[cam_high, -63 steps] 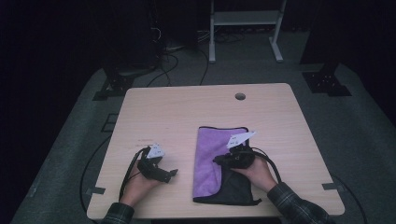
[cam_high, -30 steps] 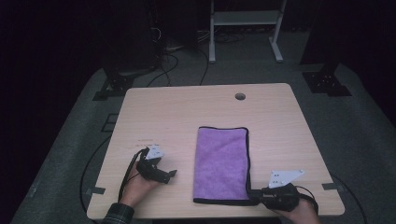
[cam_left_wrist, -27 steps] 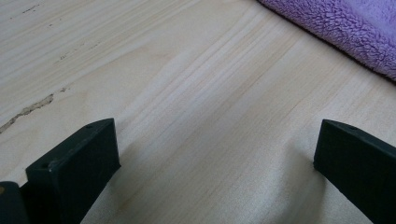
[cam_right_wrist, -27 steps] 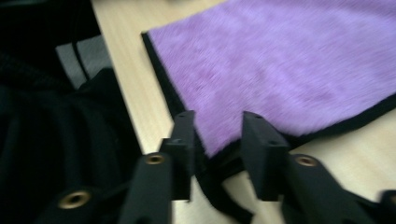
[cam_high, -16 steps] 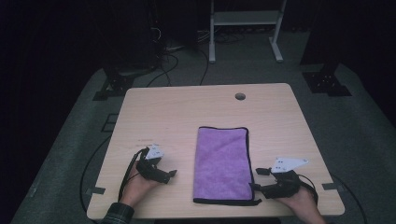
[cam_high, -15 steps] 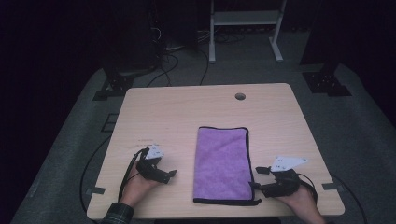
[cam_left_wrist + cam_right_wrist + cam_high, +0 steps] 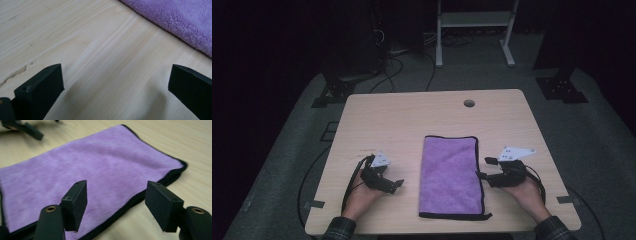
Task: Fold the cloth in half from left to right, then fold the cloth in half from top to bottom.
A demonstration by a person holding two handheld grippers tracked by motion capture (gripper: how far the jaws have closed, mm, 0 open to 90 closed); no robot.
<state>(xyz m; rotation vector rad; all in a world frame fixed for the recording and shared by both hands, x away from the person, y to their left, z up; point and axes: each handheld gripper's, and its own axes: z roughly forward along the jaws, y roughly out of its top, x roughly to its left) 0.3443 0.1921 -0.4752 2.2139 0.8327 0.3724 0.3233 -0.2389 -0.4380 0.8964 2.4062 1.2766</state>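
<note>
Item one: purple cloth [image 7: 452,176], folded into a long rectangle with a dark hem, lying flat on your wooden surface [image 7: 412,120], toward the near edge and a little right of centre.

Item two: your left gripper [image 7: 388,183], resting on the surface well to the left of the cloth, fingers spread wide with bare wood between them; the cloth's edge shows at the upper right of the left gripper view.

Item three: your right gripper [image 7: 482,169], just beside the cloth's right hem, fingers [image 7: 75,202] apart and holding nothing, pointing across the hem at the cloth.

Item four: round cable hole [image 7: 469,103], far side of the surface.
</note>
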